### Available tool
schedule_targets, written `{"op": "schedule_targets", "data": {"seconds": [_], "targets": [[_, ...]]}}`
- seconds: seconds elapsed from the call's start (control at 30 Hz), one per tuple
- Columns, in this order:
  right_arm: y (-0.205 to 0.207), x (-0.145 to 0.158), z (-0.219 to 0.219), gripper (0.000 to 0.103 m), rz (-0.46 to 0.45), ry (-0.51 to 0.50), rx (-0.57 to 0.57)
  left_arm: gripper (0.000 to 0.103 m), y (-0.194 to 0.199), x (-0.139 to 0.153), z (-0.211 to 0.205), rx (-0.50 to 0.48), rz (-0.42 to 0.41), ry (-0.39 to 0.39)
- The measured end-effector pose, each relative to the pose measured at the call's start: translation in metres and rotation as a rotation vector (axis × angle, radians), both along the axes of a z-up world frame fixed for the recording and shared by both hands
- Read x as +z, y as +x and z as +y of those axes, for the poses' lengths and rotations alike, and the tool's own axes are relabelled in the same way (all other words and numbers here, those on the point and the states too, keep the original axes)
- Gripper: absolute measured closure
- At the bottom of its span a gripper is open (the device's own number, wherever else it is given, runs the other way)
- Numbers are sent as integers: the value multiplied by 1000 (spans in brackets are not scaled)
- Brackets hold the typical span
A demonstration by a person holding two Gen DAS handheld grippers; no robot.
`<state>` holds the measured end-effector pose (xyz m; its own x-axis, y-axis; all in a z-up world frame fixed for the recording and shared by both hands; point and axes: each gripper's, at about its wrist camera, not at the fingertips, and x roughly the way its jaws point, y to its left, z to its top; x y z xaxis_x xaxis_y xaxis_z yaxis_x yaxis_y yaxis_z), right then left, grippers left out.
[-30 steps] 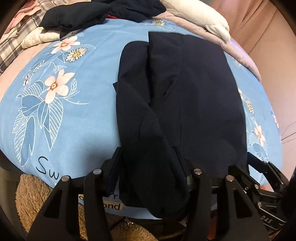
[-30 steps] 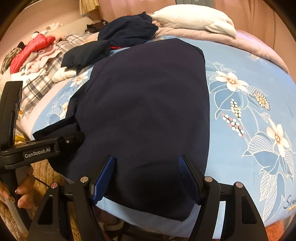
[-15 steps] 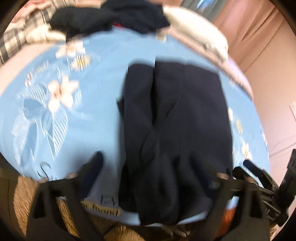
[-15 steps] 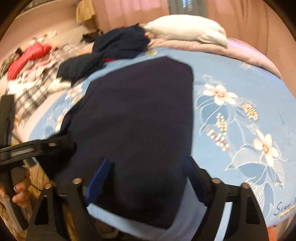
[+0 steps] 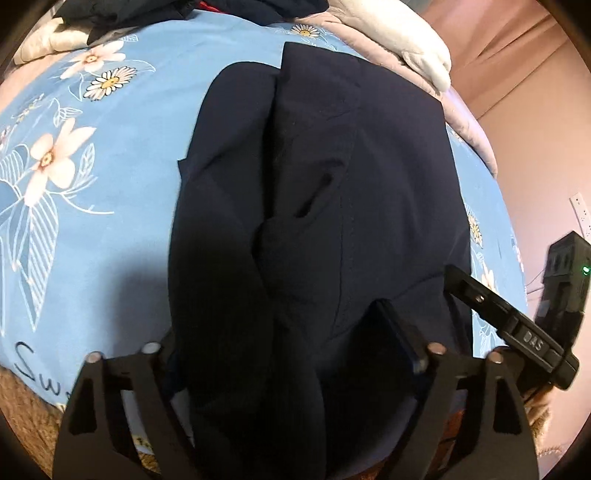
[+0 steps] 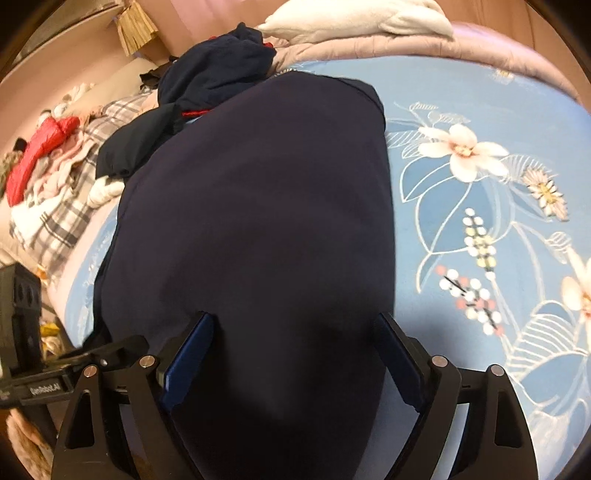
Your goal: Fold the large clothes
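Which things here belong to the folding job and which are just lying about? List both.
Job: navy garment spread on the blue floral sheet; left gripper and right gripper, both open over its near hem.

Lying about: dark clothes heap, red jacket, plaid fabric, white pillow.

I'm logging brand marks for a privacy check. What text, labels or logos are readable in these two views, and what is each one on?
"DAS": black clamp bar of the right tool, seen in the left wrist view.
"GenRobot.AI": label on the left tool, small and blurred, seen in the right wrist view.
"Sw": black script on the blue floral bedsheet, cut off.
Yellow tag at the sheet's edge: unreadable.
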<state>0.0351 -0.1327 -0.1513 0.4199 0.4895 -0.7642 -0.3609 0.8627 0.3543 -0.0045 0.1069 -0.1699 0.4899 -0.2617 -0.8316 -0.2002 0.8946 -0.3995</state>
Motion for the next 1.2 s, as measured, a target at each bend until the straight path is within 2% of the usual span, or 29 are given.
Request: {"op": "schedule_targets", "data": {"seconds": [0.07,0.13,0.17,0.2,0.23,0.27,0.37,0.47,0.63,0.7,0.77,0.9,1.03,1.2], "targets": [[4,-4,-1,16,17,24,-3,32,0,2,-6,2,-1,21],[3,-5,-2,27,5,31,-13,40,-1,8,-12,12,-11,63],[0,-2,-3,40,-16,26,-14,49,-3,11,-15,16,-23,81],[-5,2,-1,51,-39,16,-10,52,-4,14,-17,18,-35,95],[-10,7,0,56,-69,3,-6,57,-5,19,-20,25,-49,117],[-12,13,0,84,-99,-9,-18,60,-6,21,-21,38,-57,128],[-19,28,-2,90,-162,-16,-41,67,-10,32,-30,63,-94,155],[-23,39,-15,93,-200,20,-56,71,-5,41,-37,54,-130,165],[-28,56,-43,95,-266,54,-102,74,4,46,-60,21,-159,100],[-30,63,-55,95,-296,48,-138,74,10,48,-74,-6,-169,104],[-28,65,-66,95,-313,37,-171,74,19,48,-88,-39,-183,116],[-20,51,-79,95,-278,26,-219,73,35,42,-105,-52,-169,161],[-16,43,-76,96,-241,23,-213,64,34,33,-104,-42,-145,219],[-21,44,-76,95,-238,-19,-219,53,20,30,-95,-21,-132,227]]}}
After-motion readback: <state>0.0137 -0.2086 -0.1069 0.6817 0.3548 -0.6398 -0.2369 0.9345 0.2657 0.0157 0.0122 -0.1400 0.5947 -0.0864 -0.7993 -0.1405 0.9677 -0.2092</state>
